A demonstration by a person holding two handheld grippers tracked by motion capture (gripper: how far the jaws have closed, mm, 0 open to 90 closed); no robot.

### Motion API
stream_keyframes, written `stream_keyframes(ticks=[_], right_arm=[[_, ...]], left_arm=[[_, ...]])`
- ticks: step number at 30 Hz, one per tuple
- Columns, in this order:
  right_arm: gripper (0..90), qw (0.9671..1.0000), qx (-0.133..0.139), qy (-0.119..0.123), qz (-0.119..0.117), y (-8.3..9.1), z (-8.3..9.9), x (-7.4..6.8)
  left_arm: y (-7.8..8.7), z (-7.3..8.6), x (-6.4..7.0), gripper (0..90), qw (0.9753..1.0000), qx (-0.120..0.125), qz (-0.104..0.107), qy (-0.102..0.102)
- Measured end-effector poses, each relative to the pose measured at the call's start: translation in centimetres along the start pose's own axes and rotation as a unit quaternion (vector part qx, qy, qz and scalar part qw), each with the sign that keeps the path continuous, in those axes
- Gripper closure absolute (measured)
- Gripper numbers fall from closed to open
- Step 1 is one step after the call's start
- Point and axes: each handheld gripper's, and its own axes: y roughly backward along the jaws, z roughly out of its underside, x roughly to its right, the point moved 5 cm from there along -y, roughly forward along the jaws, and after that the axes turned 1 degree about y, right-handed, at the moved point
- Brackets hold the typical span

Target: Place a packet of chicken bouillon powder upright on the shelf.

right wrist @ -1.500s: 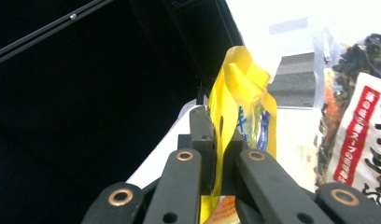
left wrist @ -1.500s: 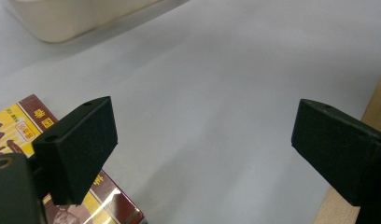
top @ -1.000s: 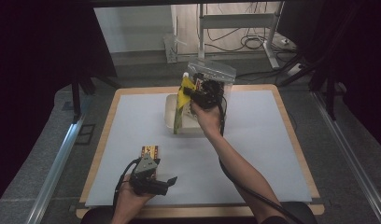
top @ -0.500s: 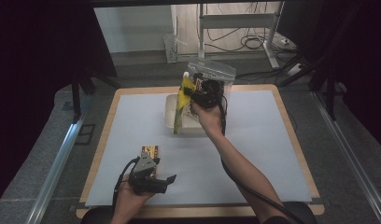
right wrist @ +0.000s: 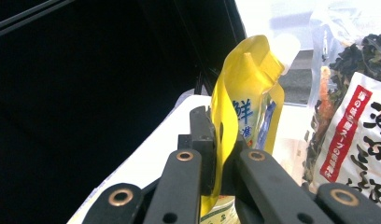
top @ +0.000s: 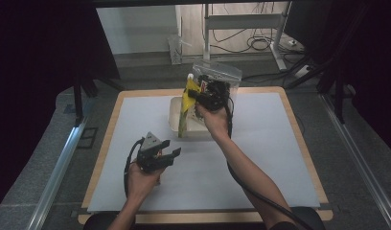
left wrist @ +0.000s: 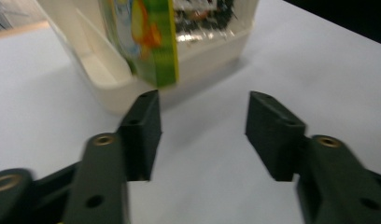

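My right gripper (top: 197, 96) is shut on a yellow pouch (top: 188, 91) with a white cap, held upright over a cream tub (top: 177, 122) at the back middle of the mat. In the right gripper view the jaws (right wrist: 221, 140) pinch the yellow pouch (right wrist: 247, 93) at its edge. A clear bag of dried seaweed (top: 217, 76) stands in the tub behind it, also seen as the seaweed bag (right wrist: 352, 107). My left gripper (top: 172, 154) is open and holds nothing, in front and left of the tub. Its jaws (left wrist: 202, 126) point at the tub (left wrist: 109, 74) and the pouch's green lower end (left wrist: 151, 42).
A white mat (top: 270, 158) covers the wooden table (top: 112, 143). Metal rails (top: 54, 177) run along both sides on the floor. A desk frame with cables (top: 251, 28) stands beyond the far edge.
My left gripper has lifted and turned toward the tub, its grey plate now on top; the small colourful packet seen beside it earlier is hidden. The right gripper has hardly moved.
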Motion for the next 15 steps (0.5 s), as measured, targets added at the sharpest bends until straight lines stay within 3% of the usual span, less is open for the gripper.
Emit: stream_keyframes(ticks=[2,5,8,9,12,15], right_arm=[[89.3,1.0000,-0.002,0.001,-0.001,0.0,0.0,0.0],[89.2,1.0000,-0.002,0.001,-0.001,0.0,0.0,0.0],[89.3,1.0000,-0.002,0.000,-0.001,0.0,0.0,0.1],[89.2,1.0000,-0.001,-0.001,-0.003,0.0,0.0,0.1],[89.3,1.0000,-0.002,-0.001,-0.004,-0.1,0.0,0.0],[89.2,1.0000,-0.002,-0.002,-0.008,0.0,0.0,-0.1]], left_arm=[[-1.0,-1.0,-0.3,57.6,1.0000,0.001,-0.008,-0.003],[-2.0,-2.0,-0.7,58.7,0.9997,0.004,-0.024,-0.006],[-2.7,-2.8,-1.2,54.3,0.9991,0.012,-0.041,-0.002],[-3.2,-3.2,-1.5,53.7,0.9991,0.016,-0.039,0.008],[-3.6,-3.3,-1.7,55.7,0.9988,0.013,-0.046,0.010],[-4.3,-3.3,-1.9,64.4,0.9989,0.004,-0.044,0.017]])
